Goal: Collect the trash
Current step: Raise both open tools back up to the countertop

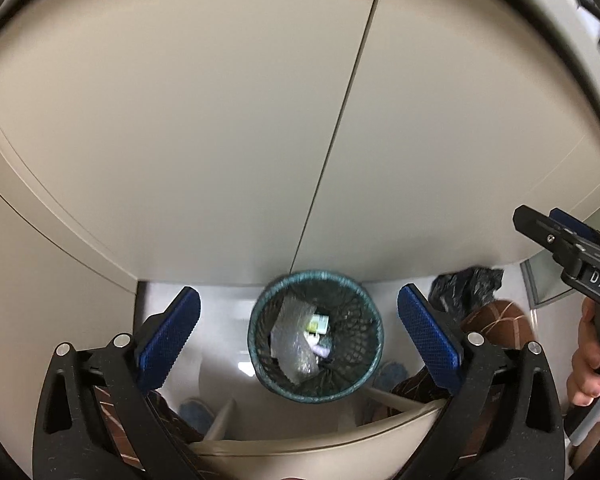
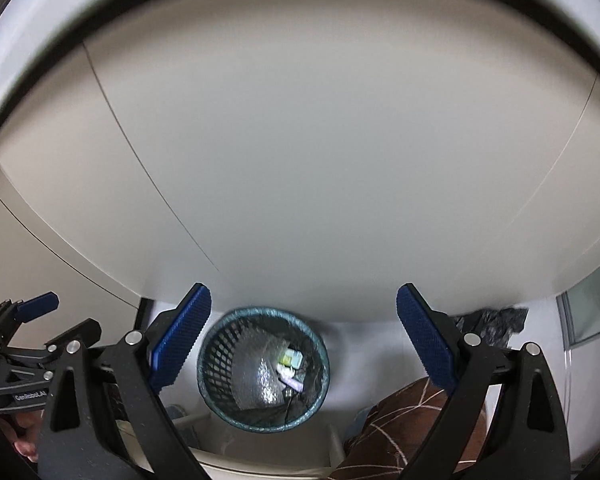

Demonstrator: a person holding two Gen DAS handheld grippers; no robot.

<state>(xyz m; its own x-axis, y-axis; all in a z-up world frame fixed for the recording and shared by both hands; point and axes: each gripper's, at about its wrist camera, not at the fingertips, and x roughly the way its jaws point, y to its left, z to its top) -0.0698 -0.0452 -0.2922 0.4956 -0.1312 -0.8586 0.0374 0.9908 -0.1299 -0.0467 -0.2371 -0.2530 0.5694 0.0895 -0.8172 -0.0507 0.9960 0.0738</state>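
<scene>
A teal-rimmed black mesh wastebasket (image 1: 315, 336) stands on the pale floor below the table edge; it also shows in the right wrist view (image 2: 263, 368). Inside it lie a crumpled clear plastic sheet (image 1: 290, 340) and small yellow-green and white wrappers (image 2: 290, 360). My left gripper (image 1: 298, 332) is open and empty above the basket. My right gripper (image 2: 303, 340) is open and empty, also above it. The right gripper shows in the left wrist view at far right (image 1: 560, 240); the left gripper shows in the right wrist view at far left (image 2: 24, 312).
A beige tabletop (image 1: 220, 120) with a seam fills the upper view. A black plastic bag (image 1: 466, 284) lies on the floor right of the basket. The person's brown patterned trousers (image 2: 400, 424) and blue shoes (image 1: 196, 412) are below, by a chair seat edge (image 1: 300, 444).
</scene>
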